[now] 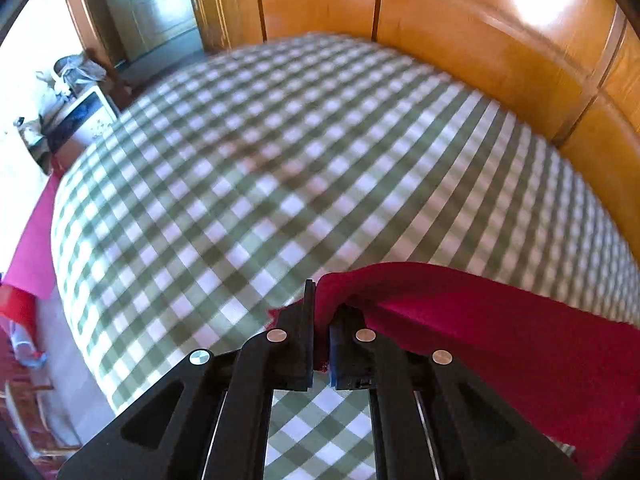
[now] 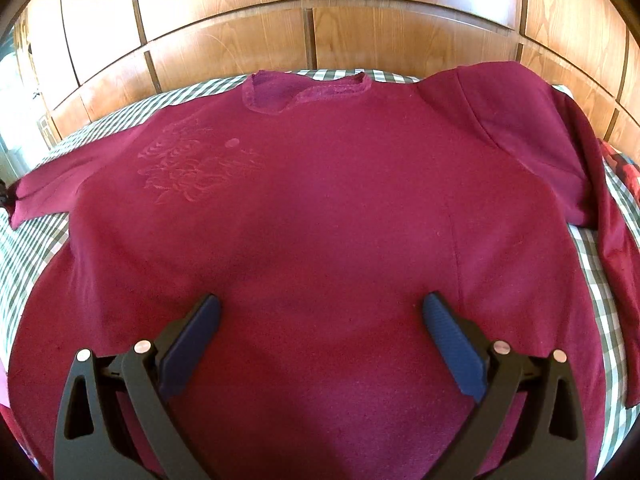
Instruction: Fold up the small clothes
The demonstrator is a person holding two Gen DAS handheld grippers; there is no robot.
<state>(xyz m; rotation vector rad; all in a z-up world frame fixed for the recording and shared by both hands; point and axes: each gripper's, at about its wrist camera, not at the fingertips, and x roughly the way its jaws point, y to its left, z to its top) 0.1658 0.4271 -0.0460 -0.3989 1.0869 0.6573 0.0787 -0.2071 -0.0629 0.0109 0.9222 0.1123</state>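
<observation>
Spread flat on green-and-white checked bed cover [image 2: 24,252]: dark red long-sleeved cotton shirt [image 2: 320,208], no fold visible yet. Left hand-held gripper [image 1: 320,320] clamped on sleeve end (likely first fold); right hand-held gripper [image 2: 320,316] hovering, jaws apart, above hem.

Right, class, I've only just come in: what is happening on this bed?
A person with two handheld grippers is folding a maroon shirt spread on a checked bedspread. The left gripper is shut on a sleeve end. The right gripper hovers open over the shirt's lower body, holding nothing.
</observation>
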